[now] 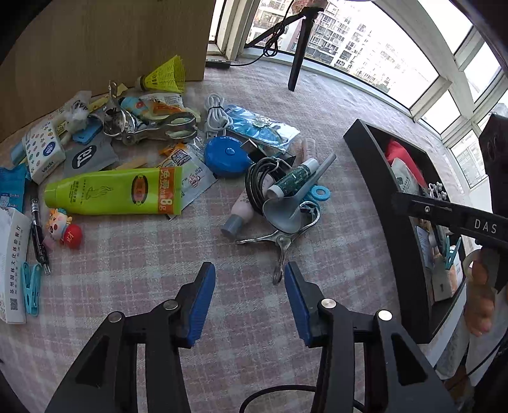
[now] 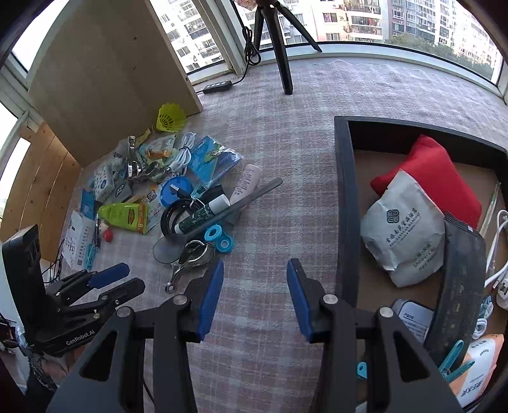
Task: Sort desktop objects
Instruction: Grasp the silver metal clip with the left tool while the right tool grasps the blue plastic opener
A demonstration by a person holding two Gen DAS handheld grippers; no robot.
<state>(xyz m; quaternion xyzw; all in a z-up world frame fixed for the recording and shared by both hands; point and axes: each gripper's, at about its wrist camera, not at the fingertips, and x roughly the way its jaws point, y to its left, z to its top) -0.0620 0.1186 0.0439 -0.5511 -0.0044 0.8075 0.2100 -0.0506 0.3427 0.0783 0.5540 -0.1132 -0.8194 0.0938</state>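
Left gripper (image 1: 250,270) jaws apart, empty, aimed at metal clip (image 1: 281,243) at 12 o'clock; right gripper (image 2: 255,267) likewise apart, poised beside black tray (image 2: 344,197) at 3 o'clock.

Black tripod (image 2: 279,47) by the window (image 2: 349,22), wooden board (image 2: 104,79) upright, checked cloth (image 2: 270,301) underneath

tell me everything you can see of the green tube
The green tube is a lime squeeze tube, plastic by its look, with a red-and-orange label and a large 8 near its crimped end. It lies flat on the checked cloth, cap end pointing left, its crimped end resting over small packets. No tool touches it.
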